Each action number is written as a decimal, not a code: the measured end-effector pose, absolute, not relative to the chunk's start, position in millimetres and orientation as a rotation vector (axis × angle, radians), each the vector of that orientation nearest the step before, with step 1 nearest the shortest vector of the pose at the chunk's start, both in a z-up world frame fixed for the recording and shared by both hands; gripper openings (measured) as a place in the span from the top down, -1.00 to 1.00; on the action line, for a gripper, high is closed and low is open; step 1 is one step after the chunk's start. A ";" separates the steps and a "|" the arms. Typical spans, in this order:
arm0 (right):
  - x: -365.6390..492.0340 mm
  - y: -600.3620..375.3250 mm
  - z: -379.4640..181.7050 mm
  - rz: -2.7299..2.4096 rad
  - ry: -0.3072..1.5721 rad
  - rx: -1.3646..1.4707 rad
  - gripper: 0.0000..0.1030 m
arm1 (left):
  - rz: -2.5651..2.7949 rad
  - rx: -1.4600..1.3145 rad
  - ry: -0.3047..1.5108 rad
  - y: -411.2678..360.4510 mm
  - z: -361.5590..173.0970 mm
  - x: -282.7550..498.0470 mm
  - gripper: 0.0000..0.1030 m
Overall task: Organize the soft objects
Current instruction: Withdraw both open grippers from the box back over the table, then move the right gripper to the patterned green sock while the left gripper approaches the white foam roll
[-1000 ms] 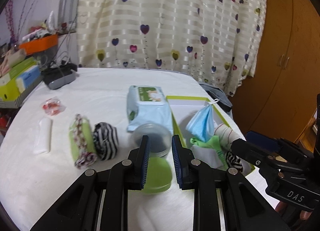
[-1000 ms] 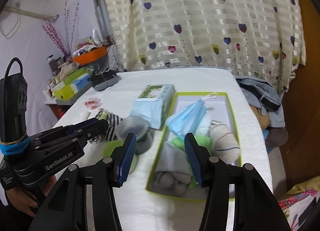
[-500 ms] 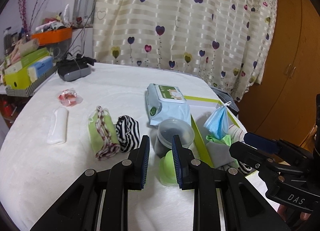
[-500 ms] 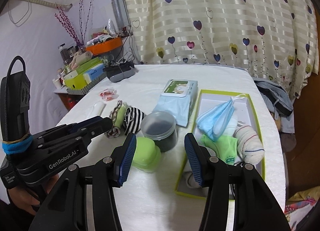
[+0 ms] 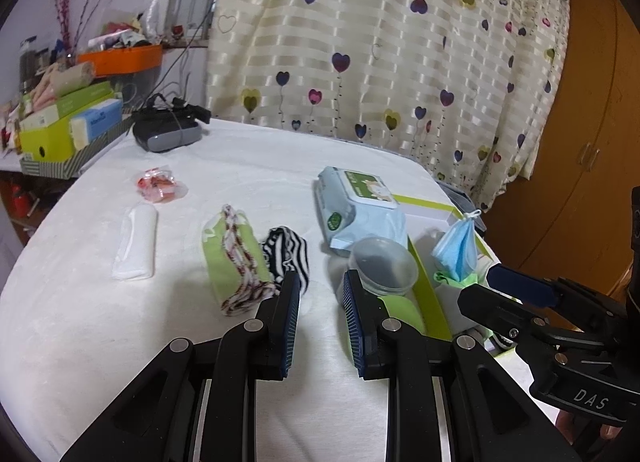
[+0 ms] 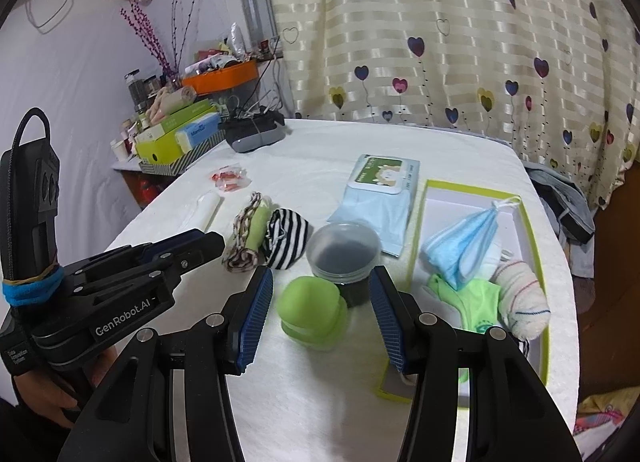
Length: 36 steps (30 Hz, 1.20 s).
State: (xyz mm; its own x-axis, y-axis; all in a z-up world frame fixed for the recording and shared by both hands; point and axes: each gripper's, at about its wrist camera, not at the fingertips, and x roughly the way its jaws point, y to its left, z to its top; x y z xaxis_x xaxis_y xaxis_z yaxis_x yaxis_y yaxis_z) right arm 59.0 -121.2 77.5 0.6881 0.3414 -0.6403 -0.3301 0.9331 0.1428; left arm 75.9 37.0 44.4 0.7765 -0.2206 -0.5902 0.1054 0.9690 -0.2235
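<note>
A striped sock (image 6: 286, 238) and a green sock (image 6: 248, 236) lay touching each other near the middle of the table (image 6: 320, 402), the green one toward the left edge. Both were rolled, and no gripper touched them. Just beside the striped sock stood a clear cup (image 6: 344, 258) with something dark inside, and a green sponge (image 6: 314, 312) lay in front of the cup, touching it. Behind the cup lay a wipes pack (image 6: 380, 197).

Along the right edge of the table stood an open box (image 6: 534, 229) with a green rim. It held a blue mask (image 6: 464, 248), a green cloth (image 6: 476, 304) and a white sock (image 6: 520, 298), all close together.

The left gripper (image 5: 320, 318) was spread and held nothing; it hung over the table with the striped sock just past its left finger. The right gripper (image 6: 320, 318) was spread wider and also empty, with the sponge and the cup between its fingers but apart from them.

Near the left edge lay a white pack (image 5: 136, 242) and a red wrapper (image 5: 160, 183), and at the far left corner a grey device (image 5: 168, 127).
</note>
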 end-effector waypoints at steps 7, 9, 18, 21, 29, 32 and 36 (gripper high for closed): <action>63.7 -104.1 75.6 0.406 0.728 -0.012 0.01 | -0.151 -0.201 0.660 51.7 41.6 78.5 0.58; 65.2 -99.4 74.6 0.415 0.731 -0.017 0.01 | -0.144 -0.205 0.662 55.5 40.3 79.4 0.58; 74.5 -85.2 71.4 0.440 0.744 -0.039 0.01 | -0.113 -0.213 0.674 70.1 33.9 85.0 0.58; 79.0 -80.6 69.0 0.451 0.751 -0.041 0.01 | -0.099 -0.217 0.681 75.5 31.0 87.1 0.58; 92.6 -61.8 62.4 0.478 0.773 -0.055 0.01 | -0.059 -0.228 0.707 90.7 20.8 94.3 0.58; 98.0 -53.8 58.6 0.488 0.786 -0.060 0.01 | -0.045 -0.233 0.714 97.9 17.2 96.7 0.58; 105.8 -42.6 54.1 0.498 0.803 -0.072 0.01 | -0.020 -0.242 0.720 109.0 12.3 98.9 0.58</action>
State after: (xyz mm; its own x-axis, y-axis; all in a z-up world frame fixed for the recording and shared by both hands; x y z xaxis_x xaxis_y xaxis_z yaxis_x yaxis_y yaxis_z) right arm 105.8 -42.6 54.1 0.5863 0.4002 -0.7043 -0.4536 0.8826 0.1240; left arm 98.9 109.0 12.3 0.7527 -0.1014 -0.6505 -0.0648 0.9718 -0.2265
